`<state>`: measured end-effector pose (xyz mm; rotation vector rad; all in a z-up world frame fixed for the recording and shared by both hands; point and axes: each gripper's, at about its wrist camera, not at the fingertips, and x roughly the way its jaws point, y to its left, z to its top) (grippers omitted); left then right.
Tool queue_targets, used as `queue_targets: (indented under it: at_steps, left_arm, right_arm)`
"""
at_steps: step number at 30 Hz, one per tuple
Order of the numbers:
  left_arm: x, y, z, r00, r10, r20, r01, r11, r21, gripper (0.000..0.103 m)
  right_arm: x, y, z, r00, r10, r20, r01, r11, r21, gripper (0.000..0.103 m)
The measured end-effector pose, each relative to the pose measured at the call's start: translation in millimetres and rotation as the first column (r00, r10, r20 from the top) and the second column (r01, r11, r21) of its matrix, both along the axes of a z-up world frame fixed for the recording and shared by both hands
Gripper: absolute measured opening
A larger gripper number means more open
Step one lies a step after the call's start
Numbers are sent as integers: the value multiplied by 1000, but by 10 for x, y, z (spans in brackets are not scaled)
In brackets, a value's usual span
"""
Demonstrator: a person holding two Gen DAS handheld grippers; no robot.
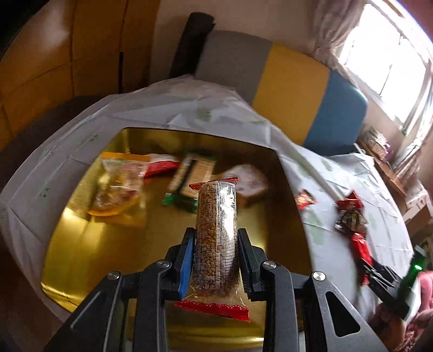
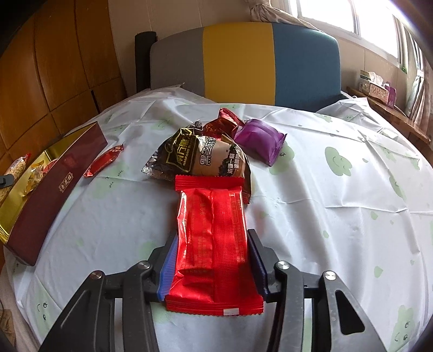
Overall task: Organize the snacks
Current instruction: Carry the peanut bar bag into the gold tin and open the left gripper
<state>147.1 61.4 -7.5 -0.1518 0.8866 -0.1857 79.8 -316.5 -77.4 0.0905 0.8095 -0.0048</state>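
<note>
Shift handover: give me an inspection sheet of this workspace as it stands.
Surface: white tablecloth with green prints.
Job's things: gold-lined box holding several snacks; dark packet, purple packet, small red packets loose on cloth.
Clutter: nothing seen.
Grippers: left gripper shut on grain bar above box; right gripper around red packet, pads at its edges.
Cables: nothing seen.
Surroundings: grey-yellow-blue headboard, window, wooden wall panels.

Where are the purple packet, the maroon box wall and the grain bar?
purple packet (image 2: 258,140), right wrist view, middle of its top face.
maroon box wall (image 2: 58,186), right wrist view, outer side.
grain bar (image 1: 216,230), left wrist view, mid-length.
</note>
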Motion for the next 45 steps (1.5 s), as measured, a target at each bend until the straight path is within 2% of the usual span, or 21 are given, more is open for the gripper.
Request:
queue_targets:
  at_steps: [8, 18, 22, 23, 25, 26, 31, 33, 40, 45]
  left_arm:
    - [420, 250, -221, 996, 36, -81, -26, 993, 118, 30]
    - [674, 317, -460, 988, 68, -136, -49, 989, 142, 30]
    - [711, 345, -516, 984, 76, -162, -56, 991, 123, 31]
    - [711, 357, -517, 983, 81, -167, -61, 991, 121, 32]
    - [701, 395, -502, 982, 88, -165, -70, 991, 112, 44]
    - [667, 416, -471, 984, 100, -151, -83, 990, 110, 51]
    - [407, 407, -299, 993, 110, -30, -105, 986, 131, 53]
    - [260, 390, -269, 993, 121, 4, -120, 983, 141, 62]
    - [-209, 190, -247, 985, 116, 128, -140, 972, 191, 66]
    - [-327, 116, -224, 973, 117, 200, -156, 969, 190, 76]
  right_arm:
    - [7, 6, -6, 1000, 0, -1, 0, 1000, -5, 49]
    - [10, 11, -12, 1000, -1, -1, 1, 1000, -11, 49]
    - [11, 9, -19, 1000, -1, -2, 1, 1000, -11, 49]
    - [10, 9, -20, 1000, -1, -2, 1, 1000, -11, 49]
    - [11, 9, -19, 1000, -1, -2, 1, 1000, -12, 49]
    - [11, 11, -20, 1000, -1, -2, 1, 1000, -14, 49]
    - [12, 13, -26, 1000, -2, -2, 2, 1000, -16, 49]
    - [11, 14, -27, 1000, -2, -2, 2, 1000, -17, 49]
    - [11, 17, -26, 1000, -2, 1, 2, 1000, -21, 49]
    - [-6, 34, -6, 1000, -5, 9, 5, 999, -36, 47]
